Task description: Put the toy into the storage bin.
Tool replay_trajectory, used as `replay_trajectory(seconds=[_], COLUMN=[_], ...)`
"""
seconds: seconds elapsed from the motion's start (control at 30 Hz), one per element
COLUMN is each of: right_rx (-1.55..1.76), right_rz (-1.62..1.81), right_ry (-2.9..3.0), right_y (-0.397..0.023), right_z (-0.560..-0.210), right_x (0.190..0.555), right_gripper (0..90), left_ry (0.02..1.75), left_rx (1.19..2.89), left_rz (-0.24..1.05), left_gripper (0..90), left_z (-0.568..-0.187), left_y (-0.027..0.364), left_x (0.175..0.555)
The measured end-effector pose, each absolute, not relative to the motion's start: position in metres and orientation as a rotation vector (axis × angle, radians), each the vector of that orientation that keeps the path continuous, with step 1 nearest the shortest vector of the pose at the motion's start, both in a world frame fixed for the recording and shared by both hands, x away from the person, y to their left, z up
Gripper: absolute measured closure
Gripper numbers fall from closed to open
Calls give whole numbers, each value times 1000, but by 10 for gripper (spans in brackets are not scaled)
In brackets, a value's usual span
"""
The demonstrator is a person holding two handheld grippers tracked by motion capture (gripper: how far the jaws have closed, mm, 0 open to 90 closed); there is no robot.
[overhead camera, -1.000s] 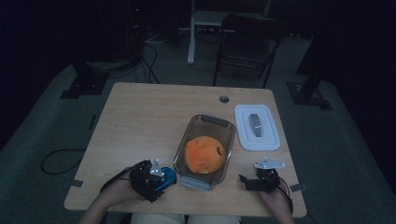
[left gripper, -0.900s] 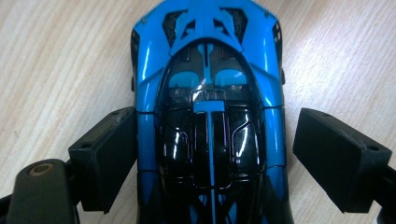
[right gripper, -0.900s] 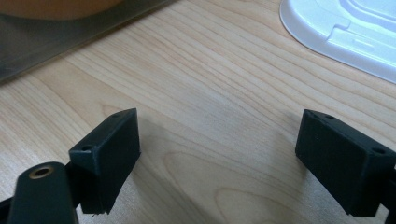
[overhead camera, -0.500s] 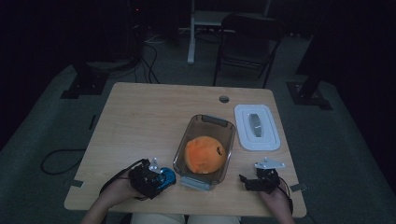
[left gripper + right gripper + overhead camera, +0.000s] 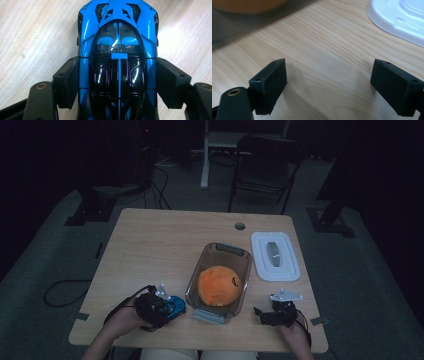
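Left claw (image 5: 117,82): has just been closing, its pads now against both flanks of the blue toy car (image 5: 117,50), which sits on the table (image 5: 150,250) beside the clear container (image 5: 218,251).
Right claw (image 5: 337,82): spread, empty, resting.
Progress: car gripped, not yet lifted.

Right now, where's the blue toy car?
The blue toy car sits near the table's front left in the high view, between the left gripper's pads, just left of the clear container.

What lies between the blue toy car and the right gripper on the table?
In the high view, the clear container holding an orange ball lies between the blue toy car and the right gripper, on the wooden table.
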State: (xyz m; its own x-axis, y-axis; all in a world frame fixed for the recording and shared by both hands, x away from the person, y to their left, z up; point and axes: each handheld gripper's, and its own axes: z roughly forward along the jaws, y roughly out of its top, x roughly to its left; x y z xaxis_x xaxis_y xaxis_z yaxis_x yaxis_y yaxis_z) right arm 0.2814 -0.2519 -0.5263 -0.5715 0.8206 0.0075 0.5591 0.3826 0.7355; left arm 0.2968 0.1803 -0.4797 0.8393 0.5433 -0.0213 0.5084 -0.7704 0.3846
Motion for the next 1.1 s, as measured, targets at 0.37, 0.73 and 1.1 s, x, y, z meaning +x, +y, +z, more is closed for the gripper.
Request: replay_trajectory(seconds=[0.37,0.73,1.1], right_rx=[1054,1019,1003], right_rz=[1030,1024,1022], right_ry=[2407,2432,2434], right_y=[-205,-181,-149], right_z=[-526,-526,-522], right_x=[282,282,290], right_gripper=[129,124,120], left_ry=[826,862,873], left_rx=[2596,2561,2517], left_rz=[196,274,338], left_gripper=[289,289,289], left_z=[-450,-409,-365], left_y=[190,206,208], left_x=[309,320,335])
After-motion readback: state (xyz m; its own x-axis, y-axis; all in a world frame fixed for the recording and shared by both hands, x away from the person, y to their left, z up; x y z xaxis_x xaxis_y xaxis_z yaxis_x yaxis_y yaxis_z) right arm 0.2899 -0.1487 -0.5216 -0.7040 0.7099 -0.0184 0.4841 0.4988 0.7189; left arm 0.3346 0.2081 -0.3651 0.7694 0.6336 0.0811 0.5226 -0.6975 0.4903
